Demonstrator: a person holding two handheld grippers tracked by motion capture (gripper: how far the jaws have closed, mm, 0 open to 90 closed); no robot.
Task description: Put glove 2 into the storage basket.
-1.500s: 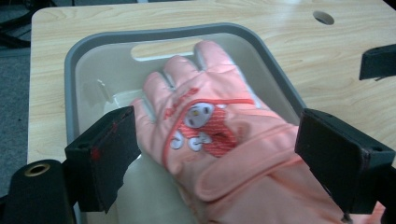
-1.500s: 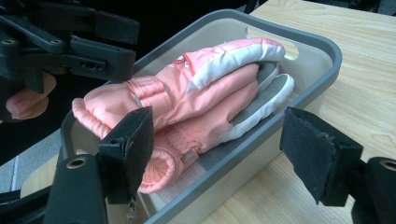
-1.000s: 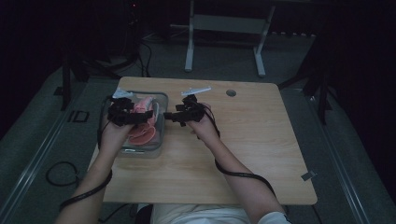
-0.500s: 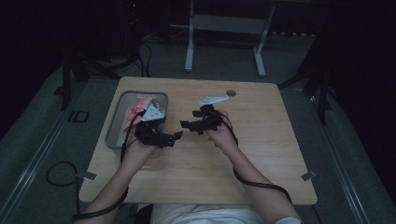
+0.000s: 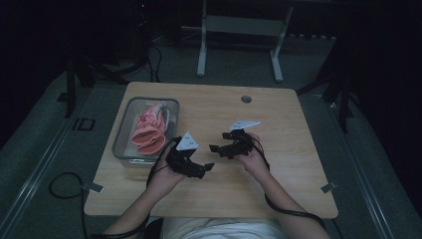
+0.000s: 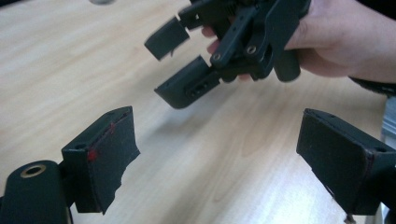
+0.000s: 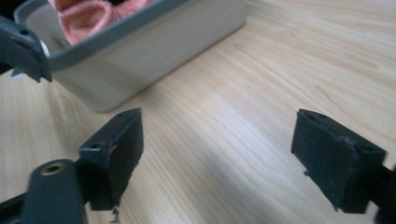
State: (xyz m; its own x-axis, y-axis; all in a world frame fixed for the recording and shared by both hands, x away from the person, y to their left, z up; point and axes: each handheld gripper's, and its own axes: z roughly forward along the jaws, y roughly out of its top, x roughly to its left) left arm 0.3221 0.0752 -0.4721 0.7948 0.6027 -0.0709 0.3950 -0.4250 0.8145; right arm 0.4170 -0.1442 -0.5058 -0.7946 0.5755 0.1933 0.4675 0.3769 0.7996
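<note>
We count two grippers, both spread wide and empty. Our left gripper hovers nearest us over bare wood, and our right gripper faces it just beyond, the two tips near but apart. One grey bin sits on the left of the counter, close to its left edge, holding one pink cloth bundle. The whole right half lies open, and farther off one round hole marks the far edge.
</note>
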